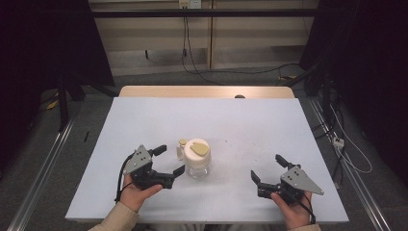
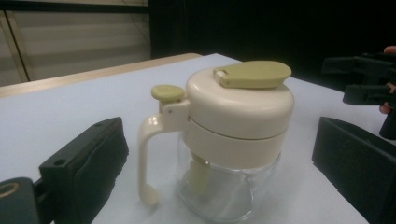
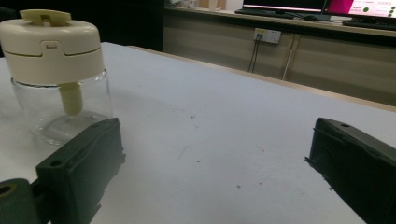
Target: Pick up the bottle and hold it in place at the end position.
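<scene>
Pale blue-grey sheeting covers the table (image 1: 240, 120), with a strip of light wood showing along its far edge at twelve o'clock and dark curtains on both sides of the room. Near the table's middle, a little toward seven o'clock, stands a clear glass jar with a cream plastic lid, an olive-green flip cap and a cream side handle (image 1: 197, 158), upright on the sheet. Its handle points toward nine o'clock in the high view.

At eight o'clock from the jar, the left gripper (image 1: 172, 159) is held in the person's left hand (image 1: 136, 192). Its black jaws stand wide apart, one on either side of the jar's handle side, close to it but not touching; the left gripper view shows the jar (image 2: 233, 140) between them.

At four o'clock from the jar, well apart from it, the right gripper (image 1: 267, 167) rests in the right hand (image 1: 294, 211), jaws spread open over bare sheet. In the right gripper view the jar (image 3: 58, 74) sits beyond the left-hand jaw.
</scene>
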A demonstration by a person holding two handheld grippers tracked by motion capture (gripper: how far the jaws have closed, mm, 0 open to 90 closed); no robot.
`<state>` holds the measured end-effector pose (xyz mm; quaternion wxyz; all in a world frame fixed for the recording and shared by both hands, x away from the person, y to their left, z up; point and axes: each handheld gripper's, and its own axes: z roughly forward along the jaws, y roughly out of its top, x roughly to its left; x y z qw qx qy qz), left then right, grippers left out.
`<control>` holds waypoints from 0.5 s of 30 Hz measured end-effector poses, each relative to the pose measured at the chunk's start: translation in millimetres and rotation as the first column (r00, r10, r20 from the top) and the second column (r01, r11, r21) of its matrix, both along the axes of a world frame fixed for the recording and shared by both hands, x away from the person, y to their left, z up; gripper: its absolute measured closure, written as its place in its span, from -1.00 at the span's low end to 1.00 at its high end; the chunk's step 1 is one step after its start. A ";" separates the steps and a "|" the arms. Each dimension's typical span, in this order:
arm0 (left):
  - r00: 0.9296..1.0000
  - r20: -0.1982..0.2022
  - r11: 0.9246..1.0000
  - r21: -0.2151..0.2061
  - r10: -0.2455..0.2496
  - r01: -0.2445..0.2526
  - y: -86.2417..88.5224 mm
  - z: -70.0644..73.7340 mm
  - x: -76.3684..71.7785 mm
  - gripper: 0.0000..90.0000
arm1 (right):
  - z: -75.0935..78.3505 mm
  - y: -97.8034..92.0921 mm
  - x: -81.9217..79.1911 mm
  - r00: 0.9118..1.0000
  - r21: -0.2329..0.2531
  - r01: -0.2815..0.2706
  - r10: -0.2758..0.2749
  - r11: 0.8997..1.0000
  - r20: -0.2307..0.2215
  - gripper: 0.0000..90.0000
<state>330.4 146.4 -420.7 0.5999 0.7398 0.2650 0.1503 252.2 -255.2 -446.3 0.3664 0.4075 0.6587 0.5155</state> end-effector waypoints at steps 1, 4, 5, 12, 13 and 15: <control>1.000 0.004 1.000 0.019 -0.003 0.003 -2.1 -0.7 -0.6 -0.94 | 0.3 -0.6 0.0 1.000 0.000 0.006 -0.006 1.000 0.002 -0.96; 1.000 0.011 0.998 0.063 -0.020 0.020 -7.5 -2.8 -3.1 -0.92 | 2.6 -1.3 -0.2 1.000 0.032 0.003 -0.003 0.999 0.013 -0.95; 1.000 0.009 0.997 0.069 -0.023 0.022 -8.6 -3.4 -3.8 -0.92 | 3.1 -0.9 -0.2 1.000 0.046 0.001 -0.001 0.999 0.015 -0.94; 0.999 -0.042 0.995 0.093 -0.029 0.032 -15.3 -11.9 -2.0 -0.90 | 3.8 -0.2 2.5 1.000 0.044 -0.003 0.003 0.999 0.010 -0.94; 0.998 -0.049 0.994 0.096 -0.037 0.042 -17.1 -13.1 -1.8 -0.90 | 3.9 0.1 3.0 1.000 0.043 0.000 -0.001 0.999 0.009 -0.94; 0.997 -0.056 0.993 0.105 -0.047 0.053 -21.2 -14.7 -1.5 -0.89 | 3.7 1.3 4.3 1.000 0.032 -0.001 0.001 0.999 0.007 -0.93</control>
